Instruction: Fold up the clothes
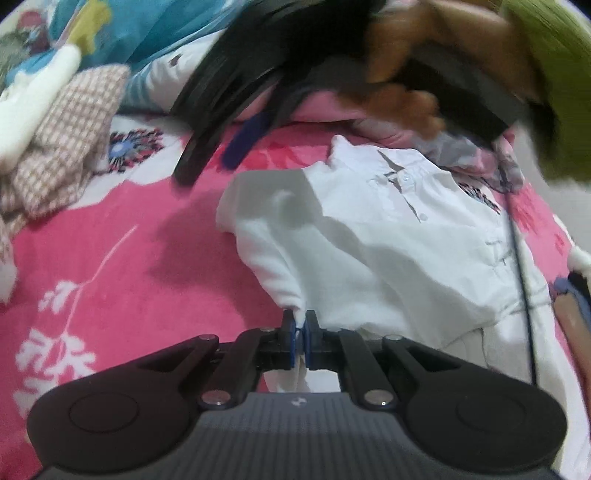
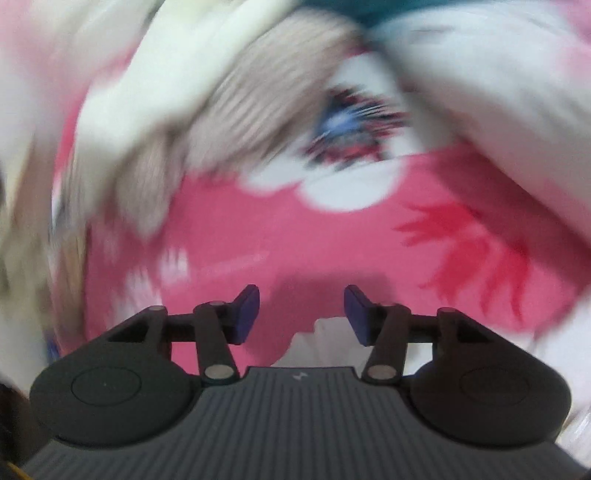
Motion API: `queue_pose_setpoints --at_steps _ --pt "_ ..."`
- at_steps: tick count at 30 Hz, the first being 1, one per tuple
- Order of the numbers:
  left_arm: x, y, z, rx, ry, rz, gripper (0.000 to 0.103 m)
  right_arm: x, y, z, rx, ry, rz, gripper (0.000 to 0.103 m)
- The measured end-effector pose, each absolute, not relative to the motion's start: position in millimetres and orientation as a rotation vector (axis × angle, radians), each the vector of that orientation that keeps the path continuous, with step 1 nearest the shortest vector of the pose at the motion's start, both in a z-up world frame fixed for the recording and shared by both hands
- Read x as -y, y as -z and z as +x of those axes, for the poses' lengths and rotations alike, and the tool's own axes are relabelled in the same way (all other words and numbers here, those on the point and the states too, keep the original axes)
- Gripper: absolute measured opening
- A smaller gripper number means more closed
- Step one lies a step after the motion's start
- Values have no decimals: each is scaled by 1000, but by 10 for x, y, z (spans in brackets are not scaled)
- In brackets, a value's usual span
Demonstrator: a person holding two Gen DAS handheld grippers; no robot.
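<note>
A white button-up shirt (image 1: 388,236) lies spread on a pink flowered bedsheet (image 1: 129,258) in the left wrist view. My left gripper (image 1: 301,328) is shut on a pinch of the shirt's white cloth at its near edge. The right gripper (image 1: 207,147) shows blurred at the top of that view, held by a hand (image 1: 402,74) above the sheet left of the shirt. In the blurred right wrist view my right gripper (image 2: 301,314) stands open over the pink sheet (image 2: 295,240), nothing between its blue pads (image 2: 245,314). A bit of white cloth (image 2: 325,343) shows just below them.
A checked beige garment (image 1: 62,147) and a white one (image 1: 33,99) are piled at the left, with blue patterned fabric (image 1: 147,26) behind. Pink cloth (image 1: 325,107) lies beyond the shirt. A black cable (image 1: 521,266) crosses the shirt's right side. A green sleeve (image 1: 554,74) is at top right.
</note>
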State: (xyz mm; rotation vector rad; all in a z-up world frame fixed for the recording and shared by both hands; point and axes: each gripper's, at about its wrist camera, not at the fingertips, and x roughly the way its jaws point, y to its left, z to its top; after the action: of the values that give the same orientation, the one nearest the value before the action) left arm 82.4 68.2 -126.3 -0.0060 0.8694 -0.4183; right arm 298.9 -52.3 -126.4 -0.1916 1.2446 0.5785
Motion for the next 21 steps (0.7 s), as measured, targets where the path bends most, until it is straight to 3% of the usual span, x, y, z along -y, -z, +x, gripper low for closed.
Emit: queue_pose_setpoints --at_steps 3,4,5,7,12,15,21 --pt "-634 1249 780 -850 420 33 5 250 1525 2997 -1387 -655 -472 42" --pt "-623 1250 765 -846 420 39 5 205 1573 2956 -1396 -655 -568 18" --pt "-628 1252 768 -845 414 33 5 161 1621 2914 -1403 -653 -664 2" --pt "-642 1256 776 -845 401 17 5 211 1580 2906 -1362 -615 -672 1" --pt "-735 1301 839 -880 374 -62 5 754 1326 2954 -1216 -458 -103 0" --pt "-791 1338 865 -899 358 -91 5 1136 1452 2929 -1172 -341 265 0" --pt "-1010 1461 988 -1007 317 -285 5 1340 1803 2922 -922 -417 691 0"
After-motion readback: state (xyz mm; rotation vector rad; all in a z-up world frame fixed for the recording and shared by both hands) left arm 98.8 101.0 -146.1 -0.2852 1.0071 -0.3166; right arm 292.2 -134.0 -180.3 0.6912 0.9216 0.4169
